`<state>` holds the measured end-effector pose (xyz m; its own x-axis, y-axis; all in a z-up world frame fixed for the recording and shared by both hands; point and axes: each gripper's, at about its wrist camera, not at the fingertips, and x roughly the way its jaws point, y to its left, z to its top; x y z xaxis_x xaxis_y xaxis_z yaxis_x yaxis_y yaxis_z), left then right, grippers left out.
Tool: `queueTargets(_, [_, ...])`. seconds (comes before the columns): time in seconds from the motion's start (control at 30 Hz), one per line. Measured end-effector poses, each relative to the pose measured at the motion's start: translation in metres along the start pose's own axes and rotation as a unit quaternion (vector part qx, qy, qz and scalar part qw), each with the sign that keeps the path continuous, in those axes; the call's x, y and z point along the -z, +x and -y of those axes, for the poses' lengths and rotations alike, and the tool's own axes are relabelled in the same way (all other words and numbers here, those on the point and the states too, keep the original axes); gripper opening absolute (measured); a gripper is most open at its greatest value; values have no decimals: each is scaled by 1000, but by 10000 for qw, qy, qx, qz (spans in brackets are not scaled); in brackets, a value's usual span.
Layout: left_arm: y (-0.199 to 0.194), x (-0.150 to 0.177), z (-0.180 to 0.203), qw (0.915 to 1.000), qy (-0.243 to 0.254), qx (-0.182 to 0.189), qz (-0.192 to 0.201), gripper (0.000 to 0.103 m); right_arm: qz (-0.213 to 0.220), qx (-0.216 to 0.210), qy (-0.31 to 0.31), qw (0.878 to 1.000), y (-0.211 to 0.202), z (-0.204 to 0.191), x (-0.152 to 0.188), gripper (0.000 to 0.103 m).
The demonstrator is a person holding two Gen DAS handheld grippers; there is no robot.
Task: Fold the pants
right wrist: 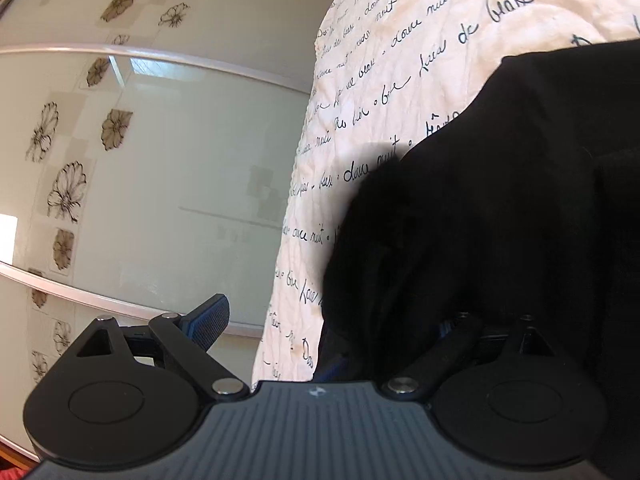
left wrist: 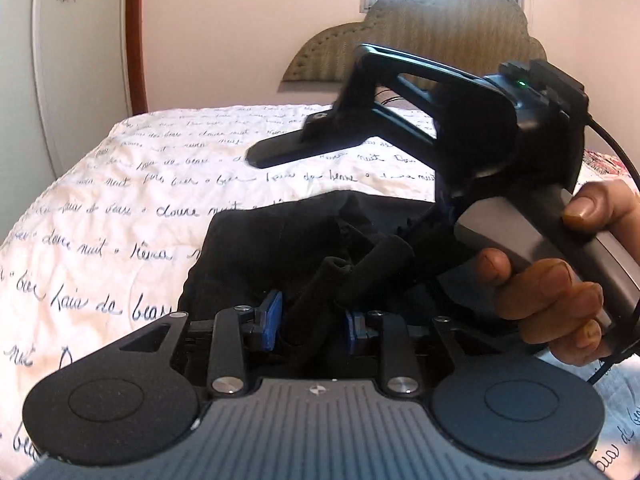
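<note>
Black pants (left wrist: 280,248) lie bunched on a white bedspread with blue script (left wrist: 120,208). My left gripper (left wrist: 312,320) sits low at the near edge of the pants; a rolled fold of black cloth runs between its blue pads (left wrist: 272,320), which are shut on it. The right gripper's body (left wrist: 460,136), held by a hand (left wrist: 560,292), hovers over the pants at the right. In the right wrist view my right gripper (right wrist: 328,332) is wide open; its left finger (right wrist: 208,320) is free, and the right finger is buried in the pants (right wrist: 500,200).
A padded headboard (left wrist: 420,40) and wall stand behind the bed. A sliding wardrobe door with flower decals (right wrist: 120,160) stands beside the bed. The bedspread (right wrist: 380,80) extends around the pants.
</note>
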<state>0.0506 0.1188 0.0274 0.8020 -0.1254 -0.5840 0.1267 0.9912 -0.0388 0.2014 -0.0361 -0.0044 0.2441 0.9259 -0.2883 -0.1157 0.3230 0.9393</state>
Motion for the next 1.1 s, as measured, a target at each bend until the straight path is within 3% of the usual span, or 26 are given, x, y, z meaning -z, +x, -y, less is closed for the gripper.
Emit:
queueTargets(0.07, [-2,2,-5,9997,-149,185,41,37,74,43,-43,10000,0,1,3,95])
queueTargets(0.13, [-7,2,-15,9980,-308,544,39,45,164,187,-193,9995,3,-1,5,94])
queueTargets(0.2, [-18,6,-20,9948,-234,992,68,73,171,393,-504,9978,8,-6,8,86])
queueTargets(0.27, [-31,13,-22,9933,-140,1142,72,77,113,638,-688,9955,11,-7,9,79])
queueTargets(0.33, [-40,19,-28,9945,-214,1024,51,77,150,677,-713,9950,9,-5,8,71])
queueTargets(0.37, [-44,23,-32,9953,-300,915,0,77,205,711,-722,9946,7,-3,8,57])
queueTargets(0.4, [-47,26,-35,9959,-399,814,-43,77,260,738,-759,9940,5,-2,8,27])
queueTargets(0.43, [-50,30,-38,9960,-517,724,-69,77,314,736,-850,9932,4,0,9,17])
queueTargets(0.6, [-41,35,-54,9905,-1299,374,-251,80,463,736,-1172,9893,3,-7,17,16])
queueTargets(0.73, [-33,30,-50,9916,-1279,-65,-169,80,620,328,-1194,9904,-12,-18,14,15])
queueTargets(0.93, [-18,20,-28,9909,-1321,230,116,81,732,-106,-1172,9904,-52,-42,4,15])
queueTargets(1.1, [-10,13,1,9908,-1297,307,228,83,900,-161,-1166,9890,-127,-52,-5,15])
